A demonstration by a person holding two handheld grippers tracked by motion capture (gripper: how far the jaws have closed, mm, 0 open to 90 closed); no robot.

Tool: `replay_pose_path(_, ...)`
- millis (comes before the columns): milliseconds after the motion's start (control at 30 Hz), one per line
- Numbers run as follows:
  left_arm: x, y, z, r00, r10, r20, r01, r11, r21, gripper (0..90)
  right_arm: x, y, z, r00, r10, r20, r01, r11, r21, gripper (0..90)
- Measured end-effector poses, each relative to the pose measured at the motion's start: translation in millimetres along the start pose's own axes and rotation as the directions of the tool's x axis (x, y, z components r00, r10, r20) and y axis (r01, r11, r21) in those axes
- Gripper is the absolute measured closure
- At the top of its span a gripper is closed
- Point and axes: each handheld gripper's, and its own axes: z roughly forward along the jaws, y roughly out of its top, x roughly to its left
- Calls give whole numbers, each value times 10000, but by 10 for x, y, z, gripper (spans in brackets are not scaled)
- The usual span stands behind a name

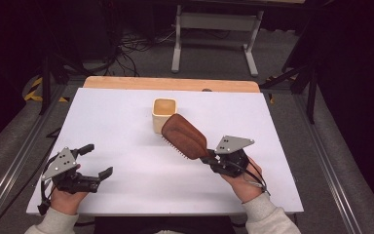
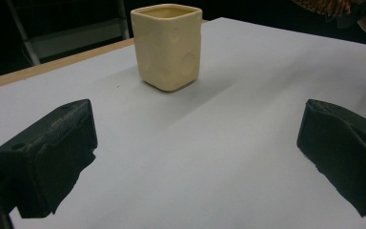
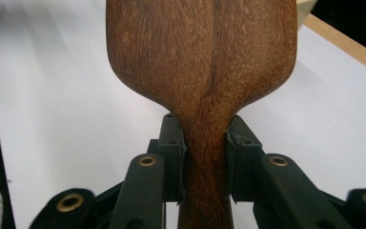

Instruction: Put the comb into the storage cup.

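Seen from the high view, a person's two hands rest on a white table [image 1: 126, 161], each holding a black two-jaw gripper. The right gripper [image 1: 208, 157] grips the handle of a brown wooden hairbrush [image 1: 185, 136], which extends up and to the left away from its jaws, bristles facing down and to the left. The far end of the brush head lies against or just in front of a cream square cup [image 1: 164, 113]; from this angle it is hard to say whether they touch. The left gripper [image 1: 97, 160] sits well apart from both, jaws spread wide with nothing between them.

In the left gripper view, its two black jaws stand far apart at the lower corners, empty, with bare table between them. The cup [image 2: 167, 45] stands upright straight ahead, beyond the jaws.

In the right gripper view, the jaws press on both sides of the brush's narrow handle, and the broad wooden back of the hairbrush [image 3: 202, 57] rises directly ahead of them.
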Motion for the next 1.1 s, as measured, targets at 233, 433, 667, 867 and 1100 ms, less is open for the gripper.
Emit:
replay_pose_path(233,-6,22,29,10000,6,97,-6,10000,-14,7,38,14,90,9991,-321,-268,291,9940,-1054,724)
replay_pose_path(433,-20,45,44,9998,113,192,-113,9999,-16,8,72,8,199,9974,-512,-512,410,9821,-1841,724)
replay_pose_path(667,-41,90,95,9995,63,320,-60,10000,-70,8,111,-43,333,9957,-513,-773,308,9687,-2463,724)
replay_pose_path(867,-59,157,139,9984,73,560,-70,10000,-46,3,168,-65,409,9943,-694,-805,469,9661,-2539,723)
replay_pose_path(1100,-86,244,211,9948,-96,1017,100,9999,-35,2,218,-79,466,9931,-782,-877,539,9664,-2513,723)
